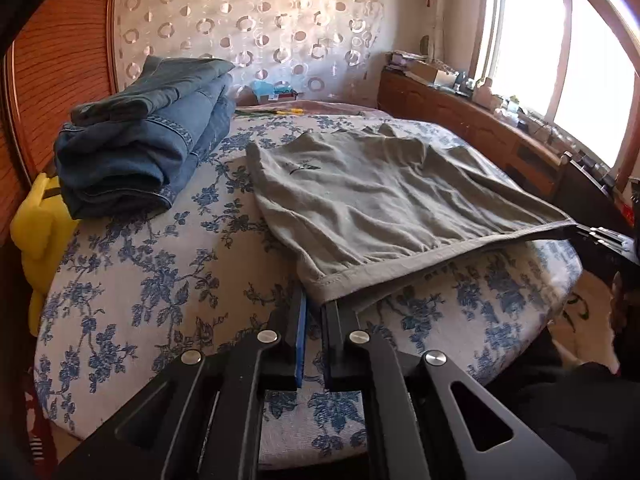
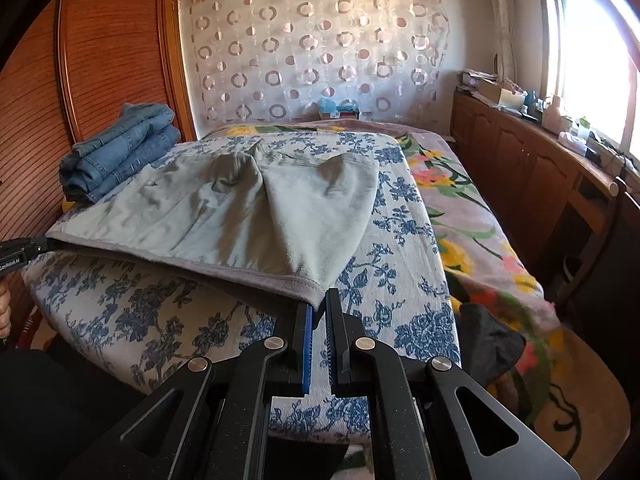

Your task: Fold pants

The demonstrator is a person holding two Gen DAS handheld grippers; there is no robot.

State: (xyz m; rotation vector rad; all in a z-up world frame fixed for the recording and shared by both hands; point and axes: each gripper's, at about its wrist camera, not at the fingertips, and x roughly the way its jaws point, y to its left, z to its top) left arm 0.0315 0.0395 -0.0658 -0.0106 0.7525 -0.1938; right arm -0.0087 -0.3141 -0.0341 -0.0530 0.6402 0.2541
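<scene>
Grey-green pants [image 1: 360, 200] lie spread on a blue-flowered board [image 1: 160, 280], waistband towards me and lifted off the surface. My left gripper [image 1: 316, 304] is shut on the waistband's left corner. My right gripper [image 2: 318, 306] is shut on the waistband's right corner; the pants [image 2: 248, 208] stretch away from it. The right gripper also shows at the far right of the left wrist view [image 1: 600, 236], and the left gripper at the far left of the right wrist view [image 2: 24, 252]. The waistband hangs taut between them.
A stack of folded blue jeans [image 1: 148, 136] sits at the board's far left, also in the right wrist view [image 2: 120, 144]. A yellow object [image 1: 36, 232] lies beside it. A floral blanket [image 2: 480, 220] covers the bed on the right. Wooden cabinets [image 2: 520, 160] stand under the window.
</scene>
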